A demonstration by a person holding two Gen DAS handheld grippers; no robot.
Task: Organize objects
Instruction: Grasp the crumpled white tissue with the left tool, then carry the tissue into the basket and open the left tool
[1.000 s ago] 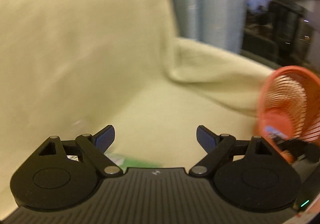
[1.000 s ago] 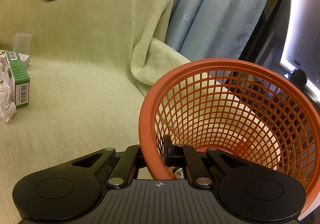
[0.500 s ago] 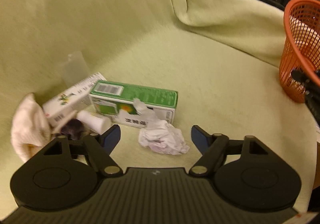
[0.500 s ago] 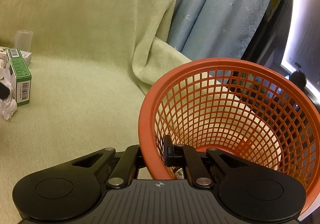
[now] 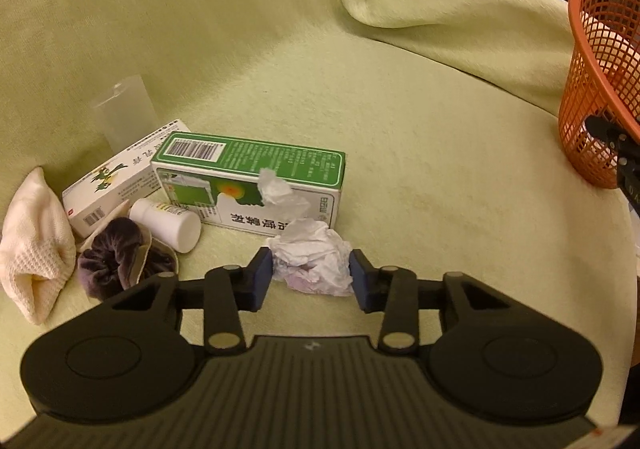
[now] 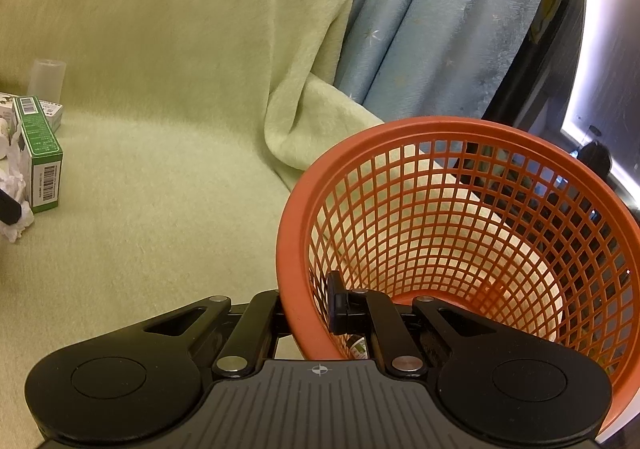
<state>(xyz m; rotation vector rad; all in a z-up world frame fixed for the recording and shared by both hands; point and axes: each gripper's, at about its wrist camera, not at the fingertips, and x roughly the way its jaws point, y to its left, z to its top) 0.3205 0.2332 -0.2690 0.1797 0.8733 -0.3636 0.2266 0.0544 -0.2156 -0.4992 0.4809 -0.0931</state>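
Surface: pale green blanket (image 5: 420, 177) over a sofa seat and backrest; blue curtain (image 6: 432, 29) behind its right end. Clutter sits at the seat's left end by the backrest: green box (image 5: 256, 173), white box (image 5: 120, 177), white bottle (image 5: 168, 223), clear cup (image 5: 124, 113), dark scrunchie (image 5: 116, 257), cream cloth (image 5: 36, 241). Seat middle is bare blanket. Left gripper (image 5: 312, 281) jaws have just been closing, pads touching both sides of the crumpled tissue (image 5: 312, 261). Right gripper (image 6: 308, 309) clamped on the orange basket (image 6: 472, 233) rim at the seat's right edge.
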